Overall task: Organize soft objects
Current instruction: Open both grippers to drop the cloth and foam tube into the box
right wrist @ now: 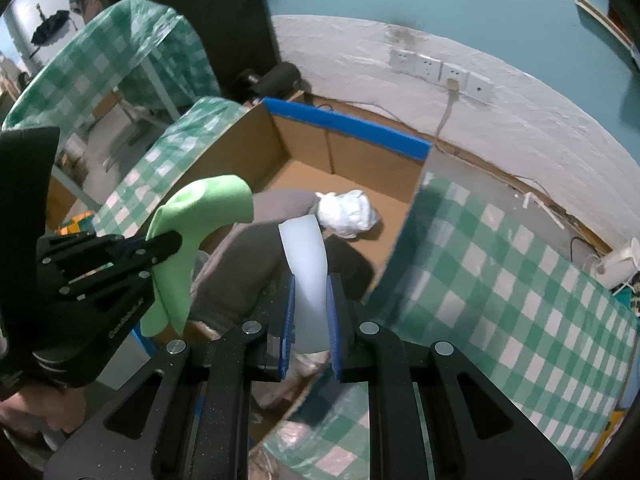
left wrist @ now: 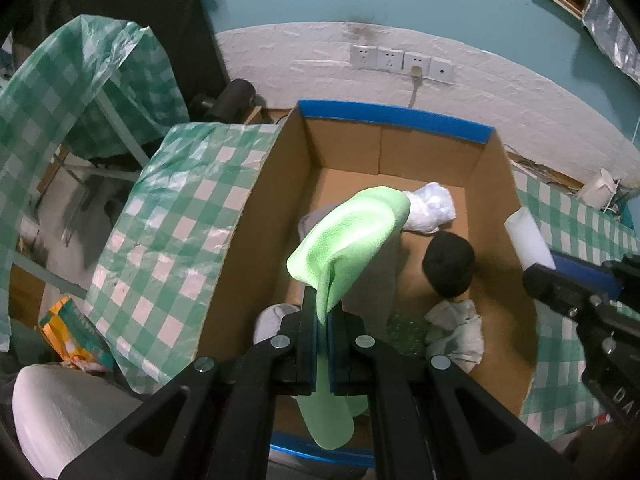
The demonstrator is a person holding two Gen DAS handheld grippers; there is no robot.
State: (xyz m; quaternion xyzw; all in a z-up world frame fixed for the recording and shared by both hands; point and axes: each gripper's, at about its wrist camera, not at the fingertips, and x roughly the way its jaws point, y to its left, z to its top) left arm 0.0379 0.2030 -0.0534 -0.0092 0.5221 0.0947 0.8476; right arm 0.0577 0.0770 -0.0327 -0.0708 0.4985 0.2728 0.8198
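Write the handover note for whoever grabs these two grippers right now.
Left gripper: shut on the green fleece cloth, held over the cardboard box.
Right gripper: shut on a white foam sheet, held near the box's right wall.
Already in the box: grey garment, white plastic bundle, black soft item, crumpled whitish cloth.
Left to do: release the green cloth and the foam sheet into the box. Both are not yet dropped.

grey garment (left wrist: 372,280) partly hidden by green cloth (left wrist: 348,244)
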